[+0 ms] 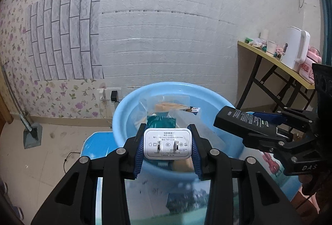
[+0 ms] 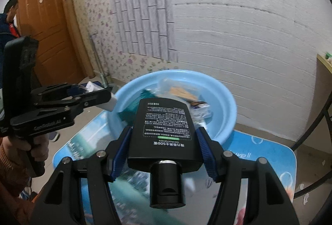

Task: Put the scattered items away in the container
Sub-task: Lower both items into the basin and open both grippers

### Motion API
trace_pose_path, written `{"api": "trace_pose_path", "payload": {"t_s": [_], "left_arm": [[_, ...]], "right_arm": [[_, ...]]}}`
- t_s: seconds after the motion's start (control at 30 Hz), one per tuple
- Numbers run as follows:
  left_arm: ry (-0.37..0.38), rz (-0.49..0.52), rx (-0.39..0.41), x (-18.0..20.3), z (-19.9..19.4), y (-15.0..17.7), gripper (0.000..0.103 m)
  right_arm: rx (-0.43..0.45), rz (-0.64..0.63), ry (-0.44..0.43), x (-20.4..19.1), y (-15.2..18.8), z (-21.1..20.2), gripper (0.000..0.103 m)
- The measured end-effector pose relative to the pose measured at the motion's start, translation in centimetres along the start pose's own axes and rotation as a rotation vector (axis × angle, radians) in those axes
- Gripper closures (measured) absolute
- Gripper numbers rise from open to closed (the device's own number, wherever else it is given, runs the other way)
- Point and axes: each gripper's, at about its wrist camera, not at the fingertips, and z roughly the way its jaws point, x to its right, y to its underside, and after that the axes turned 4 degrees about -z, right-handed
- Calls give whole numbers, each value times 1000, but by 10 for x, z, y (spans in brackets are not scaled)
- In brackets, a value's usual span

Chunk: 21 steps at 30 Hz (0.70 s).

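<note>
Surface (image 2: pixel 274 154): blue printed top; it carries the basin, which sits toward 12 o'clock in both wrist views.
Basin (image 1: pixel 122 113): light blue and round, holding a clear bag (image 1: pixel 164 101), a teal packet (image 1: pixel 161 121) and a small carton (image 2: pixel 200 105).
Right hand-held gripper (image 2: pixel 164 140): closed on the bottle, blue pads against both its sides; in the left wrist view it comes in from 3 o'clock.
Left hand-held gripper (image 1: pixel 167 146): closed on the charger, pads against its left and right edges; in the right wrist view it sits at 9 o'clock.
Bottle (image 2: pixel 164 127): flat, black, white print on its face, round cap pointing at the camera; far end over the basin's near rim.
Charger (image 1: pixel 167 145): white, two prongs facing the camera, held above the basin's near rim.
</note>
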Motion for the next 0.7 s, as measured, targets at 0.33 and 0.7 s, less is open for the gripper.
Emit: {"api": "trace_pose_path", "payload": {"t_s": [0.33, 0.7], "left_arm": [[21, 19, -59, 3, 48, -5, 65], [14, 50, -83, 2, 68, 0, 65]], "right_arm": [[-39, 65, 61, 33, -15, 49, 41], [-81, 94, 111, 41, -11, 85, 41]]}}
